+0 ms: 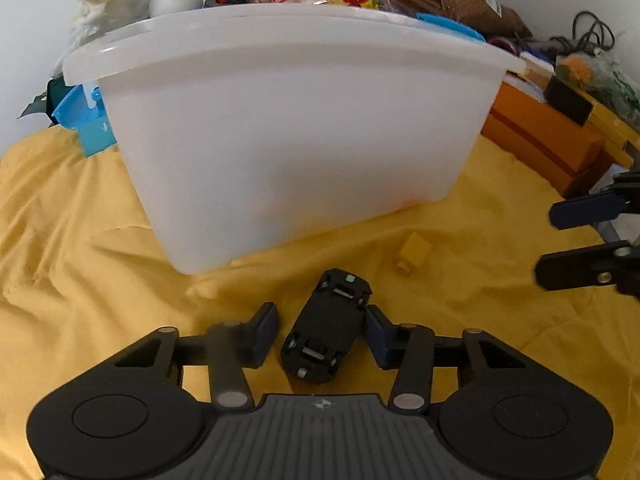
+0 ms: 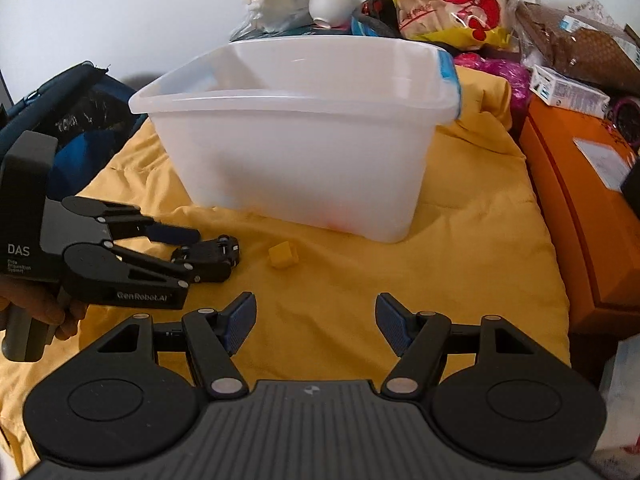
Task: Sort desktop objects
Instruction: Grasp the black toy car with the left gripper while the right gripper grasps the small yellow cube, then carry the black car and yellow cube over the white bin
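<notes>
A black toy car point(image 1: 324, 332) lies upside down on the yellow cloth point(image 1: 80, 240), in front of a white plastic bin point(image 1: 280, 140). My left gripper point(image 1: 320, 314) straddles the car. Its right pad is against the car's side and its left pad stands a little off, so it is open. In the right wrist view the left gripper point(image 2: 198, 256) reaches in from the left around the car point(image 2: 212, 258). A small yellow block point(image 1: 414, 254) point(image 2: 284, 255) sits to the car's right. My right gripper point(image 2: 315, 302) hangs open over bare cloth, with nothing between its fingers.
The bin point(image 2: 304, 160) stands mid-cloth, its rim above both grippers. Orange boxes point(image 2: 580, 220) line the right side. Snack bags point(image 2: 452, 4) and white plastic bags are piled behind. A dark blue bag point(image 2: 80, 120) lies at the left. A hand point(image 2: 36, 308) holds the left gripper.
</notes>
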`<state>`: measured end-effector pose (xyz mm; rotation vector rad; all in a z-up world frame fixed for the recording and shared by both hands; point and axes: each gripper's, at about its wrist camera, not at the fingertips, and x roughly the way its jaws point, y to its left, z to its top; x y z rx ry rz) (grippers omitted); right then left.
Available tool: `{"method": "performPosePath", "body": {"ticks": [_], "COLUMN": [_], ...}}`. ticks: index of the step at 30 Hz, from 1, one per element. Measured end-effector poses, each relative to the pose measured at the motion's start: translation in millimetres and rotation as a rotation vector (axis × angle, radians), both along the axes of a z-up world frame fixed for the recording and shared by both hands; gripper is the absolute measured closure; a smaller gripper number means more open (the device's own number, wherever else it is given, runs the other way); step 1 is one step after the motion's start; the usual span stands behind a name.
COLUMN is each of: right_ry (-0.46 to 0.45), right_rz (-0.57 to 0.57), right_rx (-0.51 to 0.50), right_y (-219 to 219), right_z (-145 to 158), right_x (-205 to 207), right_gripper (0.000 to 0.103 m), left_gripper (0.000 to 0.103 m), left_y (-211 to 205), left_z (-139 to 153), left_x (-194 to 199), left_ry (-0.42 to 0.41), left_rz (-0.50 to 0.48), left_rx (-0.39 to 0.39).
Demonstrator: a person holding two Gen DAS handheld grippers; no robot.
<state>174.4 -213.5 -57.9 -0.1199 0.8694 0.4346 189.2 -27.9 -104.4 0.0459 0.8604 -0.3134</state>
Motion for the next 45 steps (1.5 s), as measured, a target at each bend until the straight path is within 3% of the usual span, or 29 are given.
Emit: {"method": "performPosePath", "body": {"ticks": [2,7,11,16,18,21,28,34,40,45], "right_ry": [0.006,-0.008,-0.015,-0.005,0.004,0.001,-0.038,-0.14,-0.16,-0.132], "right_rz": [-0.001,0.029,0.059,0.087,0.09,0.087,0.057,0.05,0.024,0.02], "right_rx": [0.003,-0.011,-0.056,-0.078,-0.081,-0.071,0.025,0.142,0.151,0.133], "right_y": [4.0,24.2,42.3,56.8,58.5,57.1,28.2,2.0,-2.6,-0.4], "right_z": [-2.5,-12.8,-29.1,-45.6,-49.3,-46.8,-6.1,66.8,120.9,136.5], "right_x": [5.8,21.1,34.4,42.8,45.2,44.2,16.4,-5.9,31.9,69.2], "right_gripper": [0.034,0.034,0.059,0.061,0.076,0.076,0.076,0.076,0.076,0.075], "left_gripper": [0.066,0.066,0.066,0.066,0.066,0.066,0.066,0.066,0.066,0.066], "left_y": [1.2,12.1,29.4,46.6,47.8,51.8,51.7,55.0,54.0,47.4], "left_z": [2.5,15.8,23.8,34.0,37.3,41.8,73.5,121.9,166.1,195.4], "left_x": [-2.3,-23.0,-43.2,-57.9,-58.8,-59.6,-60.5,-50.0,-7.4,31.7], "left_ry": [-0.005,-0.043,-0.058,-0.055,-0.06,-0.061,-0.098,-0.138,-0.145,-0.153], "left_rz": [-0.01,-0.002,0.033,0.101,0.106,0.122,0.14,0.153,0.16,0.143], "left_rx": [-0.008,-0.019,-0.02,-0.057,-0.059,-0.067,-0.087,-0.118,-0.137,-0.11]}}
